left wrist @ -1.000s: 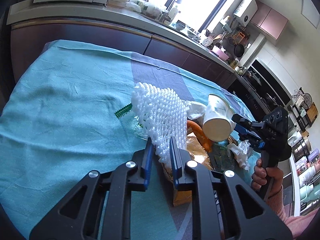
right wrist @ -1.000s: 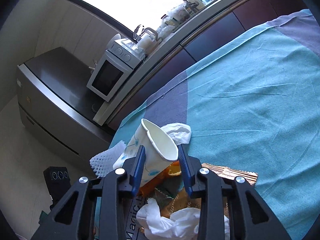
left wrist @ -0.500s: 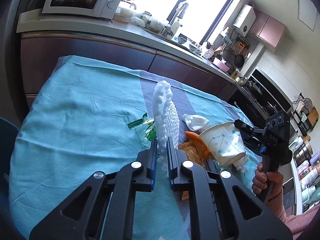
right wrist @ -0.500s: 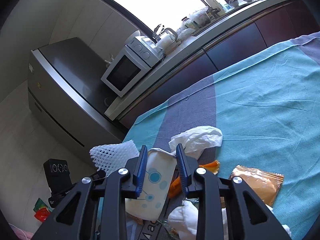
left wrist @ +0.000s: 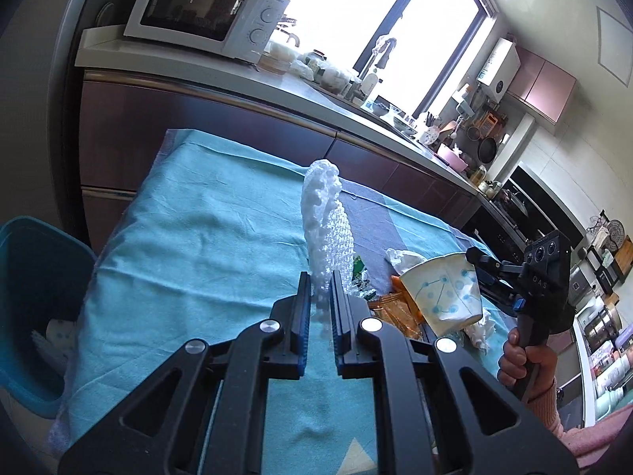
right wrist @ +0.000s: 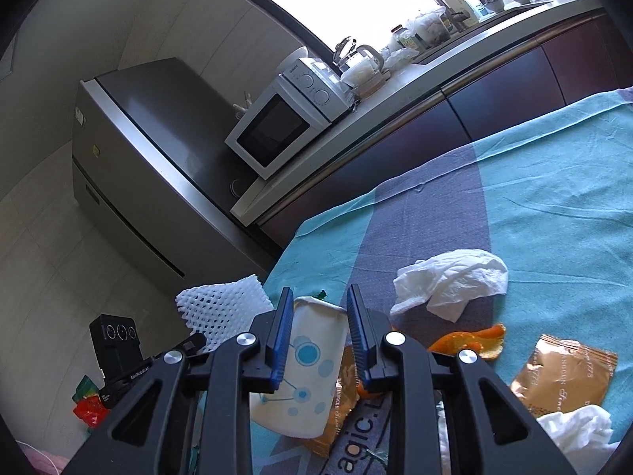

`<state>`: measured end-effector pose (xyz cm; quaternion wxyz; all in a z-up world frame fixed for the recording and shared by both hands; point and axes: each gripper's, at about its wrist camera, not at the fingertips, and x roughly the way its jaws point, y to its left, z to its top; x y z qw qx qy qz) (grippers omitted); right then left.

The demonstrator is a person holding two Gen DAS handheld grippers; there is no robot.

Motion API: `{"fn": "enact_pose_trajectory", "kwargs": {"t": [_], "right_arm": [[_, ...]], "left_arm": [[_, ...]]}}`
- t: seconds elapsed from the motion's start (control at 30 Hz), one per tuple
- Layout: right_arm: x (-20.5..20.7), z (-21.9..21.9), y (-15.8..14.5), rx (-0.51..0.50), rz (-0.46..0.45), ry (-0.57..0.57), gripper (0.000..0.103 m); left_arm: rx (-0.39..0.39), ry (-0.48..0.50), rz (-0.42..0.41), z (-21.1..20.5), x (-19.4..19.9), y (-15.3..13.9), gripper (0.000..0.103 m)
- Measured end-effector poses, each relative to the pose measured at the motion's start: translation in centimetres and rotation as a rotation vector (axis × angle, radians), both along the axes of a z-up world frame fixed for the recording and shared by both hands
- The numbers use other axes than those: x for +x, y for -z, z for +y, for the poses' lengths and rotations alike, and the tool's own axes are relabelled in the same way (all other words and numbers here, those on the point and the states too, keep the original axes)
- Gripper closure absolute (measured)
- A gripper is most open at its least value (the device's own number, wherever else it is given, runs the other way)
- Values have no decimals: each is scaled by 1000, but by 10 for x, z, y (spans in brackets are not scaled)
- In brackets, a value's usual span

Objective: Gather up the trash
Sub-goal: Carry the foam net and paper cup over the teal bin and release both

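My left gripper [left wrist: 318,297] is shut on a white foam fruit net [left wrist: 326,221] and holds it upright above the teal tablecloth [left wrist: 205,245]. The net also shows in the right wrist view [right wrist: 221,308]. My right gripper [right wrist: 320,324] is shut on a white paper cup with blue dots [right wrist: 304,360], lifted above the trash pile; the cup [left wrist: 443,293] and right gripper [left wrist: 490,273] show at the right of the left wrist view. On the cloth lie a crumpled tissue [right wrist: 451,281], orange peel [right wrist: 470,340] and a gold snack wrapper [right wrist: 565,372].
A blue bin [left wrist: 35,308] with trash inside stands on the floor off the table's left edge. A counter with a microwave [left wrist: 205,8] runs behind the table. More tissue [right wrist: 581,431] and wrappers [left wrist: 360,277] lie near the table's front.
Both grippers have lifted and swung left with their loads; the bin has come into the left wrist view. The cup has tipped from rim-forward to lying sideways in the right gripper.
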<state>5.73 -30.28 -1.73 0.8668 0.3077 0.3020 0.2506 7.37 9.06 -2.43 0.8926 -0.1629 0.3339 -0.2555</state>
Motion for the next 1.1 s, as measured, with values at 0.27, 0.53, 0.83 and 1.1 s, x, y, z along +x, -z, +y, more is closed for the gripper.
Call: {"fn": "enact_pose_trajectory", "kwargs": {"t": [0.27,0.53,0.83,1.1], "right_arm": [[11,33,2,4,15,-72,77],[27,65,4,19,29,-138,77],[47,105,5,28,34,-211,78],[67,141,5,60,60,-272,78]], "left_arm": [[-2,-75,8,32,-15,2,93],[4,-143,5,54,-28,-1,93],[-4,-225,6,87,-37,-1,93],[-9,-307,8,120,-44,1,93]]}}
